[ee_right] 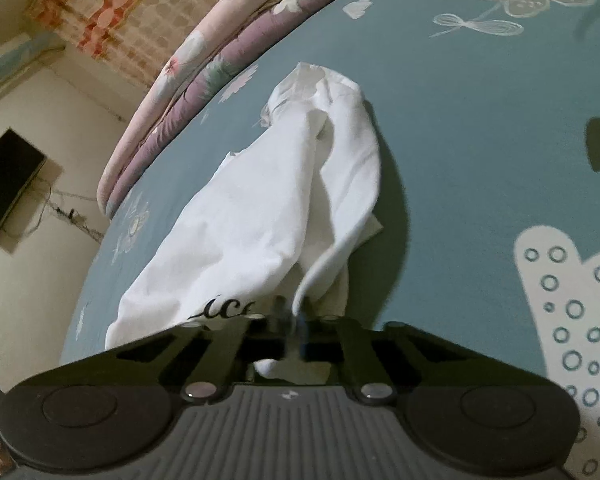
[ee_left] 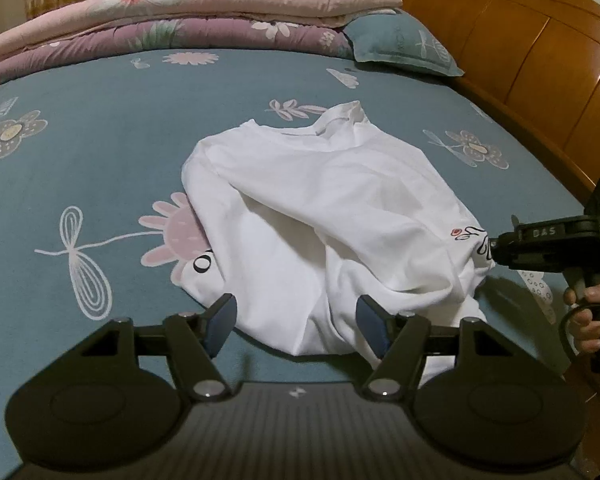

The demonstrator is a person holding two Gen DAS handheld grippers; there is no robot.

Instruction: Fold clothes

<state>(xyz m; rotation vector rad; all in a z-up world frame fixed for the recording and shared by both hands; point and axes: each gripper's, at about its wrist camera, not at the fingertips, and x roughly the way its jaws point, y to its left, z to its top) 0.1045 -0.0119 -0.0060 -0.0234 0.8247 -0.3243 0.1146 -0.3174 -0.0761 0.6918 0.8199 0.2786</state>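
Lying rumpled on the teal floral bedsheet (ee_left: 100,152), collar end toward the wooden headboard (ee_left: 540,52): a white T-shirt (ee_left: 320,216), hem end bunched on the side away from the headboard. Pinching one printed edge of that shirt, jaws closed tight on the cloth: the right gripper (ee_right: 296,320), seen from the left wrist view reaching in at the shirt's headboard-side edge (ee_left: 494,246). Hovering just off the hem, jaws spread wide and holding nothing, fabric showing between the blue pads (ee_left: 220,322): the left gripper (ee_left: 296,322). Probably spreading the shirt flat before any fold. Doing this well: lowering the left gripper onto the near hem corner, taking a single layer rather than the whole bunched heap, closing fully before pulling. Then drawing both grips apart, away from the collar and parallel to the headboard, keeping tension even so the trapped sleeve and the deep crease along the middle fall open. Keeping the cloth low over the sheet, not lifting high, avoiding a fresh tangle. Risk, judging from the slack pile: catching two layers at once, or dragging the collar end askew. Stacked pink and purple quilts (ee_left: 180,12) lying well beyond the collar, out of the way.
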